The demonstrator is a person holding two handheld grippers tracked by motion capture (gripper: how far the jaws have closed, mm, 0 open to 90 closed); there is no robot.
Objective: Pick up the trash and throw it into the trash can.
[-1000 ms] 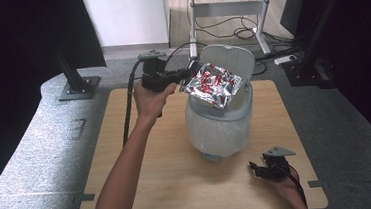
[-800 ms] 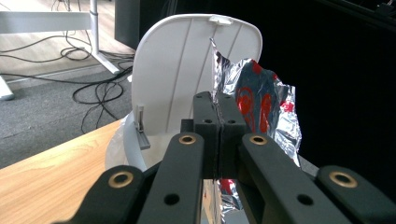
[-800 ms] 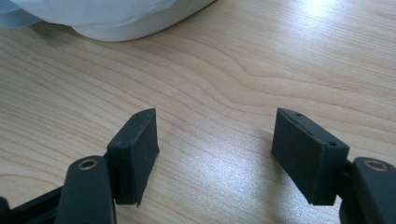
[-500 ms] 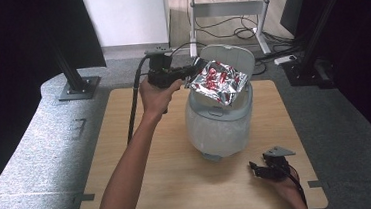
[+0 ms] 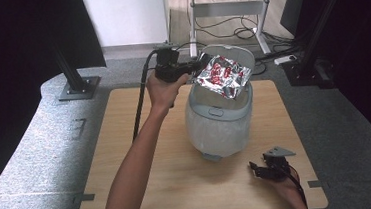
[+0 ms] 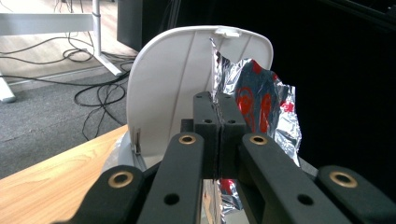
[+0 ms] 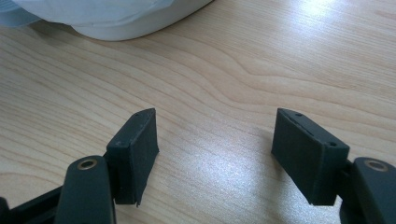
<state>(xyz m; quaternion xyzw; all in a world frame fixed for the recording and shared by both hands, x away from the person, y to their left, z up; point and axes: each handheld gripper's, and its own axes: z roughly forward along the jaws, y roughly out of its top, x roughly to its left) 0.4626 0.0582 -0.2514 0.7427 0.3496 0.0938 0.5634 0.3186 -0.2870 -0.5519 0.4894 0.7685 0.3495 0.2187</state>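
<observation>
Crinkled silver foil printed with red, a snack bag [image 5: 222, 75], hangs clamped in the left claw [image 5: 196, 66], whose jaws are pressed together on the bag's near edge. Seen from the high view, the bag juts out from the claw's tips over the open mouth of a pale grey bin [image 5: 219, 127] with a raised lid [image 5: 230, 55] standing just beyond it; the bin sits below and in front of this claw on the wooden surface [image 5: 127, 154]. The left gripper view adds what the overhead angle cannot: the seam of the two closed jaws [image 6: 218, 135] with the foil [image 6: 261, 105] rising straight out of it, and the smooth white inner face of the lid [image 6: 173, 88] close behind the claw, upright and slightly curved, with cables on the grey floor beyond. The right claw [image 5: 261, 171] rests low on the surface, well apart from the bag, with the bin's rounded base ahead of it. Its own view shows the two black pads [image 7: 133, 154] standing wide apart with bare wood grain [image 7: 224, 93] between them, and the bin's pale underside [image 7: 116, 18] at the far edge in front of the tips.
</observation>
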